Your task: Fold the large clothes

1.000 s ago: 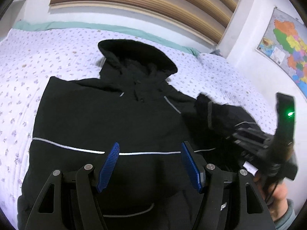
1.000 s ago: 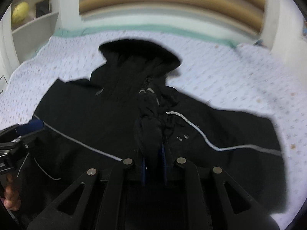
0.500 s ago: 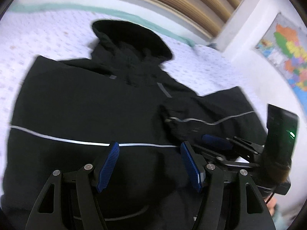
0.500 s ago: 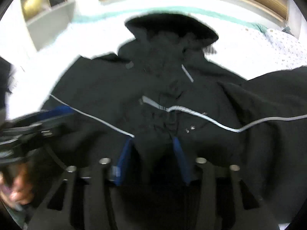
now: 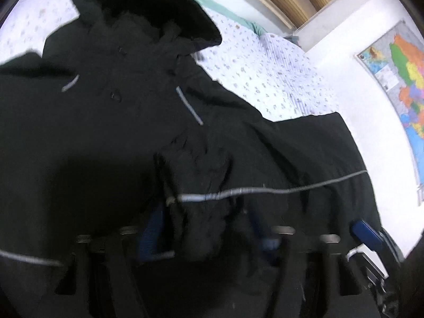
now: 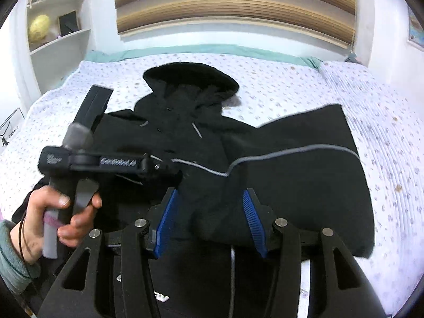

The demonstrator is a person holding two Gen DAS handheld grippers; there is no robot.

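A black hooded jacket with grey reflective stripes lies spread on the bed, hood at the far end. Its right sleeve is folded in over the body. My left gripper straddles the bunched sleeve end; its jaws are closing, and the blurred blue pads still stand wide with fabric between them. In the right wrist view a hand holds the left gripper at the stripe's end. My right gripper is open over loose fabric. One of its pads shows in the left wrist view.
The bed's white flowered sheet surrounds the jacket. White shelves with a yellow ball stand at the far left. A slatted wooden panel is behind the bed, and a coloured map hangs on the right wall.
My right gripper carried the sleeve across the jacket, opened and drew back. My left gripper moved forward, right and down onto the bunched sleeve end.
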